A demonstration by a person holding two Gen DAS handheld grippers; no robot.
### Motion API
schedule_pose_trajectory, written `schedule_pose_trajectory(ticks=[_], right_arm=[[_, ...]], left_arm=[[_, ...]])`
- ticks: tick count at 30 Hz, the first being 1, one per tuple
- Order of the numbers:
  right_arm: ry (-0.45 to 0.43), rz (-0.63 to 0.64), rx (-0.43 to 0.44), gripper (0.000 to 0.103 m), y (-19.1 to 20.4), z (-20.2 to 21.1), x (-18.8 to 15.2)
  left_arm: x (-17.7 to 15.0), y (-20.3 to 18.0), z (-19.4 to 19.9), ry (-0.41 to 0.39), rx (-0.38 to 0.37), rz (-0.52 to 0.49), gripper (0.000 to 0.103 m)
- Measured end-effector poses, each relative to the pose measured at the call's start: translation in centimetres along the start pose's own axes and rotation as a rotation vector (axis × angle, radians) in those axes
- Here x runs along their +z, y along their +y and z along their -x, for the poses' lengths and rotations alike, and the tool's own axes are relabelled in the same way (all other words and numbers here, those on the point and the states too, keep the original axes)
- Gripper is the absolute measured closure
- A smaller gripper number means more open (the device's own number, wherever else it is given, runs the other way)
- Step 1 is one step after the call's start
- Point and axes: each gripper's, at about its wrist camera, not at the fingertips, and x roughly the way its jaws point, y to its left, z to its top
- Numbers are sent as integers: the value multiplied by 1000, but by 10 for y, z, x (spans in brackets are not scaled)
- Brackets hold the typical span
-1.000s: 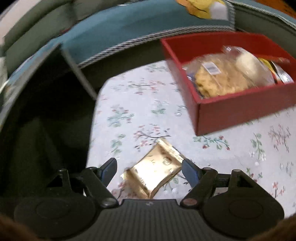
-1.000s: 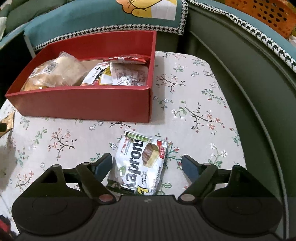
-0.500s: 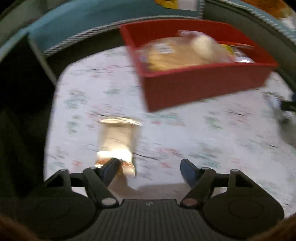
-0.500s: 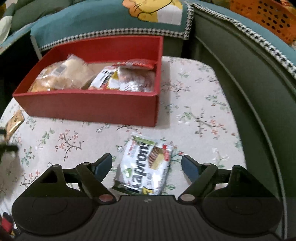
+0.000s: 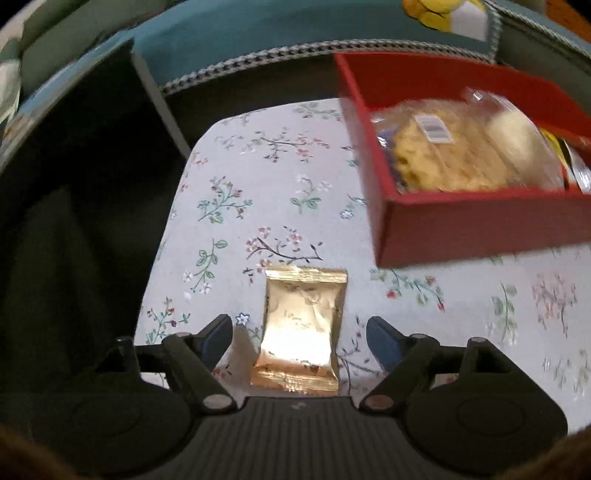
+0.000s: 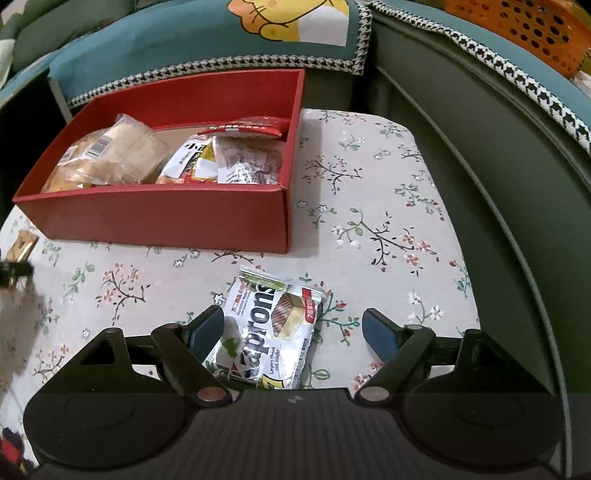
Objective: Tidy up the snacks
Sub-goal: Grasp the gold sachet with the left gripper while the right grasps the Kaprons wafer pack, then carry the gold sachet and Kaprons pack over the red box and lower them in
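A gold foil snack packet point(image 5: 301, 328) lies flat on the floral tablecloth point(image 5: 266, 184). My left gripper point(image 5: 300, 338) straddles it, jaws opening, with a gap on each side of the packet. A white wafer packet point(image 6: 269, 328) lies between the blue pads of my right gripper point(image 6: 293, 330); the left pad is close to its edge, the right pad stands apart, so that gripper is open. The red box point(image 6: 166, 218) holds a clear bag of biscuits point(image 6: 107, 155) and several printed packets point(image 6: 225, 158). In the right wrist view the gold packet point(image 6: 22, 245) shows at the far left.
The red box point(image 5: 480, 225) sits to the upper right of the gold packet. A teal cushion point(image 6: 207, 40) with houndstooth trim and a dark green sofa point(image 6: 480, 155) border the table at the back and right. An orange perforated basket point(image 6: 524, 29) sits at top right.
The left wrist view swung right and back; the gold packet, earlier slanted and then beside the left finger, now lies straight between both fingers. The right gripper has edged slightly closer to the box.
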Motion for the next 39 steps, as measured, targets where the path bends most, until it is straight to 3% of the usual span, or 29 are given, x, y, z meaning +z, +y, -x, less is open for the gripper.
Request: schedule_pose_trajectory(ticks=[2, 4, 5, 6, 9, 14, 19, 24, 28, 31, 34, 39], right_arm=[[3, -5, 5, 18, -1, -1, 0], [8, -8, 10, 22, -1, 0, 1], [8, -6, 13, 26, -1, 0, 1], [9, -2, 18, 31, 0, 1, 2], [11, -13, 33, 41, -3, 6, 2], [-9, -36, 42, 41, -14, 17, 1], [3, -64, 18, 31, -21, 12, -2], [9, -80, 9, 19, -16, 1, 1], [32, -77, 29, 17, -4, -11, 3], [47, -29, 17, 23, 9, -18, 1], [36, 39, -24, 37, 18, -18, -3], [35, 21, -26, 39, 7, -9, -5]], left_arm=[[-1, 9, -2, 21, -35, 65, 29], [-5, 15, 0, 31, -85, 132, 46], [-6, 12, 4, 35, -88, 135, 57], [-8, 7, 7, 38, -79, 123, 59], [-15, -8, 11, 39, -90, 134, 61], [-28, -20, 38, 10, -141, 143, 61], [-34, -29, 58, -28, -161, 147, 61], [-28, -39, 54, -12, -184, 146, 61], [-27, -48, 54, -10, -208, 143, 61], [-27, -54, 51, -2, -201, 124, 61], [-30, -57, 43, 18, -185, 112, 61], [-34, -61, 45, 22, -187, 99, 61]])
